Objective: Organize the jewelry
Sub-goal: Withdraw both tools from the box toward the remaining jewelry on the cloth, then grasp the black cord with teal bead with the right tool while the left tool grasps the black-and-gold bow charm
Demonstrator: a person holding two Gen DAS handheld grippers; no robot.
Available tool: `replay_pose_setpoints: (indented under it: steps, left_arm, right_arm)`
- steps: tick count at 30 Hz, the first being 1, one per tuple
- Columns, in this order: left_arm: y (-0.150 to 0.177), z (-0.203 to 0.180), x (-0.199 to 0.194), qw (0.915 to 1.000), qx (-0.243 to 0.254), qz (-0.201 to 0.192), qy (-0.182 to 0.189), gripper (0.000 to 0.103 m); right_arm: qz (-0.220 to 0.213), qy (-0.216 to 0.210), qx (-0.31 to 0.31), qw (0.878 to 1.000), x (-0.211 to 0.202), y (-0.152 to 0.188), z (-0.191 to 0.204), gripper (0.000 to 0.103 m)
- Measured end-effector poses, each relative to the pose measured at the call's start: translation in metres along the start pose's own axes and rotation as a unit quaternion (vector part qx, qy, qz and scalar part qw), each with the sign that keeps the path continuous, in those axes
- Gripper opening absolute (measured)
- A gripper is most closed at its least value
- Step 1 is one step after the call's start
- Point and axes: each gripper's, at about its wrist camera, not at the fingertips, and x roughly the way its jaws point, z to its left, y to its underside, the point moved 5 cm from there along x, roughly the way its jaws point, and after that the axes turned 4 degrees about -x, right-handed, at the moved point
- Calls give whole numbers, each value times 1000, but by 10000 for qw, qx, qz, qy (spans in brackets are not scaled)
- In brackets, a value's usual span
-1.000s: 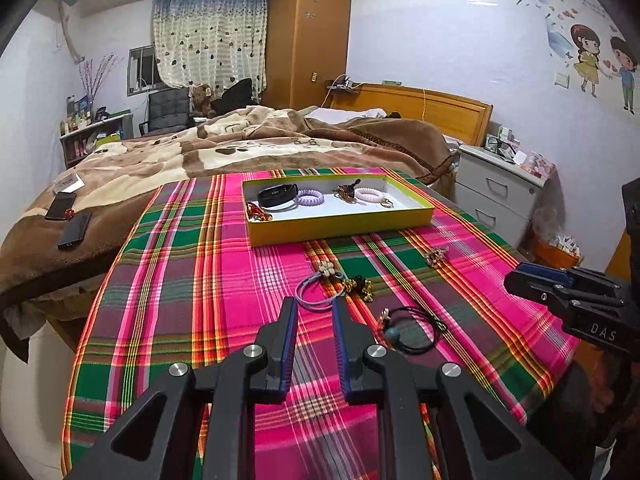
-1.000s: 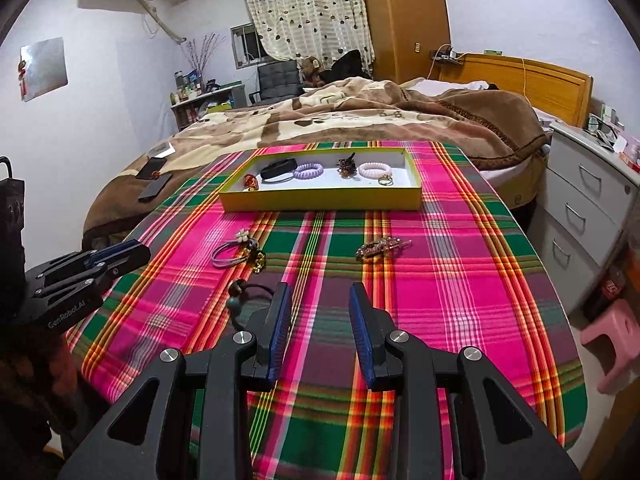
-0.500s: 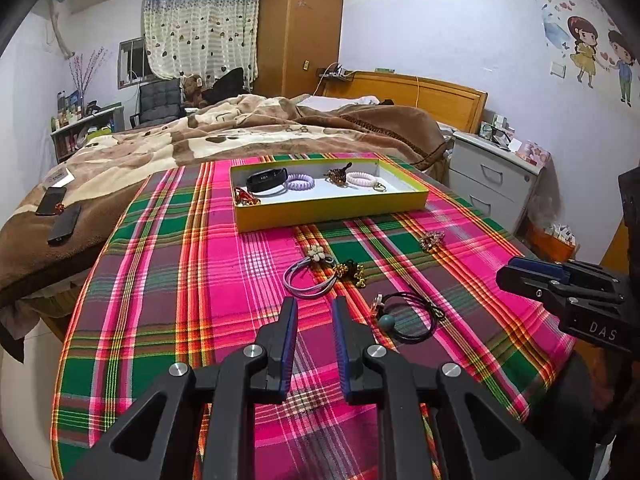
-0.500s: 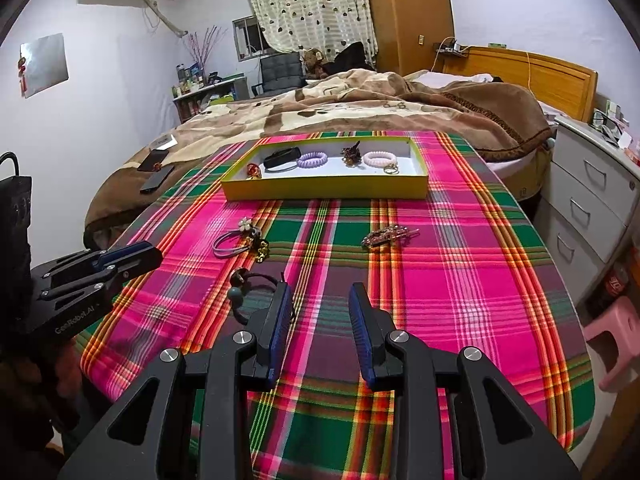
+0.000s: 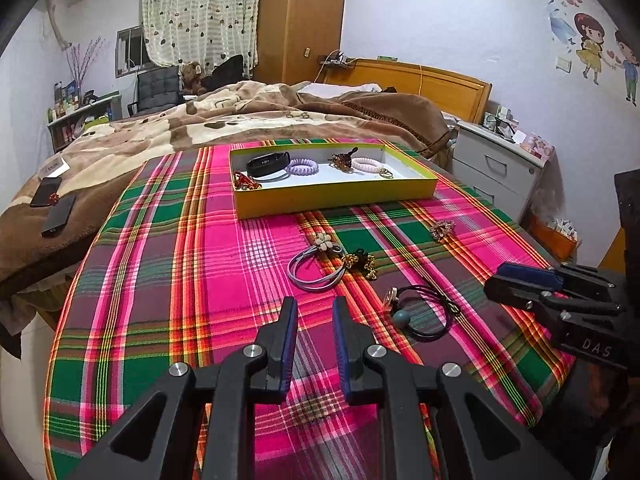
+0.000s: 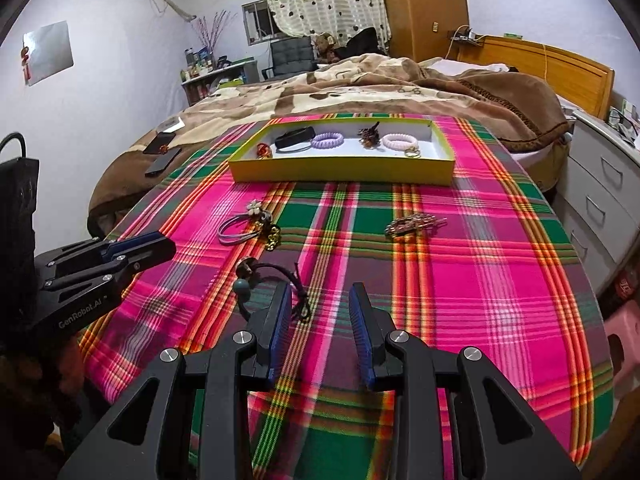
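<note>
Both claws hang over the plaid table with nothing between their blue pads. Left claw (image 5: 314,310) is parted only narrowly and touches nothing; bare cloth shows in its gap. Right claw (image 6: 320,296) stands a bit wider, also empty, though its left finger (image 6: 280,320) overlaps the black cord (image 6: 280,276) in the picture, and whether they touch cannot be told.

Just ahead of the left claw lies the grey band (image 5: 316,270) with a white flower, and a gold-and-black charm (image 5: 362,262) touches its right side. To the right of that claw, near its tip, sits the black cord loop with a teal bead (image 5: 401,317). Further right and ahead, apart from the rest, is a small brooch (image 5: 442,229); from the right claw it shows as a long clip (image 6: 412,225) ahead and slightly right.

Well ahead of both claws stands the yellow tray (image 5: 336,198), holding a black watch band (image 5: 267,162), a purple coil (image 5: 303,167), a brown clip (image 5: 343,159), a pink coil (image 5: 368,165) and a red piece (image 5: 244,182) at its near-left corner.
</note>
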Motion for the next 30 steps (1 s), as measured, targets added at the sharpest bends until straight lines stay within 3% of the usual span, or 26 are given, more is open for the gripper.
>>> replay_pose_setpoints:
  steps: [14, 22, 28, 30]
  left_arm:
    - [-6, 0, 4, 10000, 0, -26, 45, 17]
    - [-9, 2, 10, 10000, -59, 12, 74, 17]
    - [-12, -2, 18, 9998, -70, 61, 186, 17]
    - [-13, -5, 21, 9997, -63, 71, 228, 17]
  right_arm:
    - [367, -111, -210, 9990, 36, 1, 12, 30]
    - [528, 45, -475, 9975, 47, 4, 18, 30]
    - [518, 199, -482, 9973, 48, 3, 14, 7]
    - [505, 195, -403, 9977, 47, 3, 11, 7]
